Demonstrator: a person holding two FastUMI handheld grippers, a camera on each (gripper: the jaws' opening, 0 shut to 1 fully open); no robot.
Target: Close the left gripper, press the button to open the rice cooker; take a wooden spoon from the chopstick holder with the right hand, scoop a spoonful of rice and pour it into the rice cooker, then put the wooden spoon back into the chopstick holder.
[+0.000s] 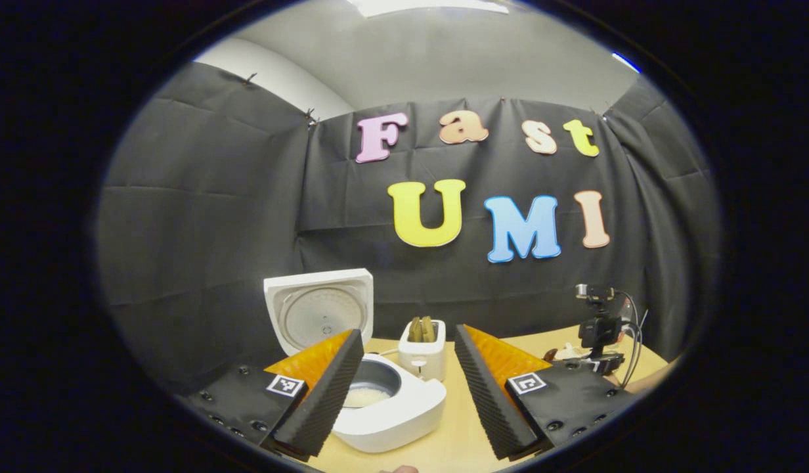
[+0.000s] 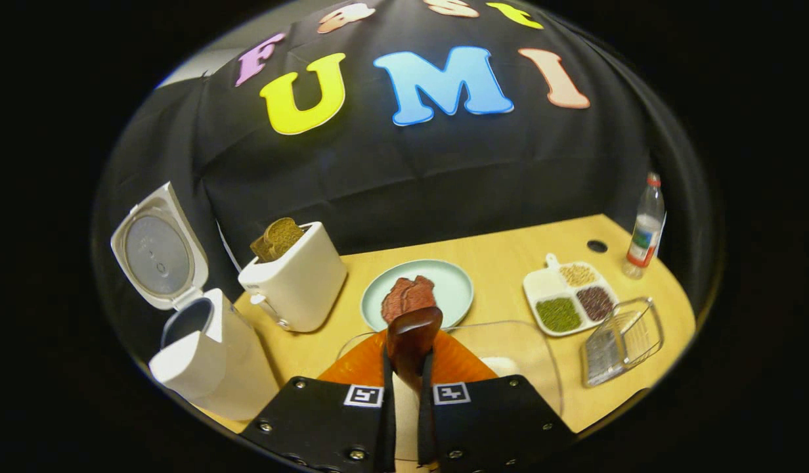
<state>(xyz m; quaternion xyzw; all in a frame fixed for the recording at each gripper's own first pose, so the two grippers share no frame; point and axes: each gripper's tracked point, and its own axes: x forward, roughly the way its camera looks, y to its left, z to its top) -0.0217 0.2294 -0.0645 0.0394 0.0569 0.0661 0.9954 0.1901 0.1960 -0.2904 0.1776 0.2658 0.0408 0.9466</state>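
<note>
Pale wooden counter (image 2: pixel 509 263) carries a glossy white rice cooker (image 2: pixel 207 361), lid up. Right hand-held gripper (image 2: pixel 404 387) clamps the rounded wooden spoon (image 2: pixel 412 335); left hand-held gripper (image 1: pixel 408 384) gapes wide, ribbed pads (image 1: pixel 326 394) bare.

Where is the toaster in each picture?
Left gripper view: the toaster stands low in the middle, between the two fingers, just right of the open rice cooker.
Right gripper view: the toaster sits left of centre, between the open rice cooker and the green plate.
Shared landmark: the rice cooker with its lid up stands right beside the toaster in both views.
</note>
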